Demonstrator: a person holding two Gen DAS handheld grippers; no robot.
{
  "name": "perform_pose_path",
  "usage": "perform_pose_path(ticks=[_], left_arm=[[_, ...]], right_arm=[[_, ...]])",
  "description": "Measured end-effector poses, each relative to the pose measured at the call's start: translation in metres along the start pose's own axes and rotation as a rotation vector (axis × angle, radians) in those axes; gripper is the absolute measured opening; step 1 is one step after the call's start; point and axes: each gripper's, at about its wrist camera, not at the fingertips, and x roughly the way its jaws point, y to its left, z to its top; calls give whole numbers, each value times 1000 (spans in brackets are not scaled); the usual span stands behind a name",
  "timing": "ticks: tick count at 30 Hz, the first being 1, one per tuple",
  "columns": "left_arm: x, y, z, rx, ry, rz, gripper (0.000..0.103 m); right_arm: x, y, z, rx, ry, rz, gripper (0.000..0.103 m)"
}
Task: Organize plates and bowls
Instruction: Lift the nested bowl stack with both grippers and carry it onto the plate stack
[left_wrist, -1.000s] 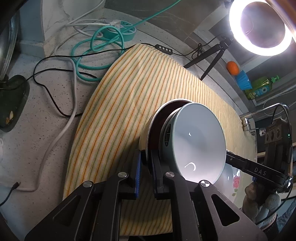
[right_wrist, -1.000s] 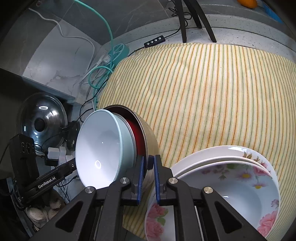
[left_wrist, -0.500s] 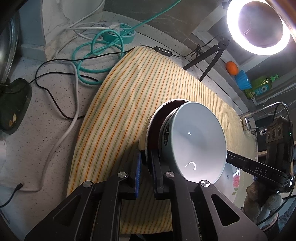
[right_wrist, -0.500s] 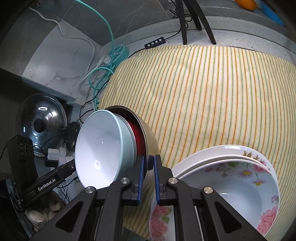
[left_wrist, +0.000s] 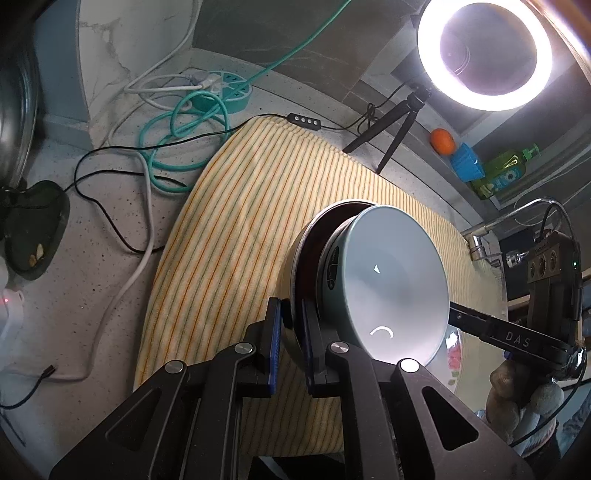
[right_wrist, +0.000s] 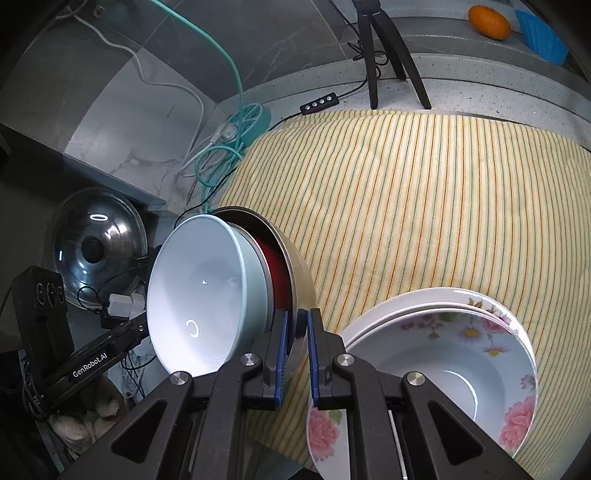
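A nested stack of bowls hangs tilted above the striped cloth (left_wrist: 236, 236): a metal bowl (right_wrist: 301, 273) outermost, a red bowl (right_wrist: 275, 266) inside it, and a pale blue-green bowl (left_wrist: 391, 288) innermost. My left gripper (left_wrist: 291, 325) is shut on the metal bowl's rim on one side. My right gripper (right_wrist: 295, 328) is shut on the same rim on the opposite side. In the right wrist view the pale bowl (right_wrist: 199, 295) faces left. Two stacked flowered plates (right_wrist: 443, 350) lie on the cloth (right_wrist: 406, 184) just right of the right gripper.
Teal and white cables and a round power strip (left_wrist: 225, 92) lie on the counter left of the cloth. A ring light (left_wrist: 484, 55) on a tripod (right_wrist: 384, 48) stands behind it. A pot lid (right_wrist: 96, 251), an orange (left_wrist: 442, 141), a soap bottle (left_wrist: 506, 170) and a faucet (left_wrist: 480, 240) sit around the edges.
Both grippers have risen a little with the bowl stack held between them; the cloth and plates look slightly farther below. Both grips are unchanged.
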Motion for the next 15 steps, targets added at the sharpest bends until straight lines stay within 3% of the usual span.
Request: perform_pose_path(ticks=[15], left_arm=[[-8, -53, -16, 65, -15, -40, 9]], right_arm=[[-57, -28, -23, 17, -51, -4, 10]])
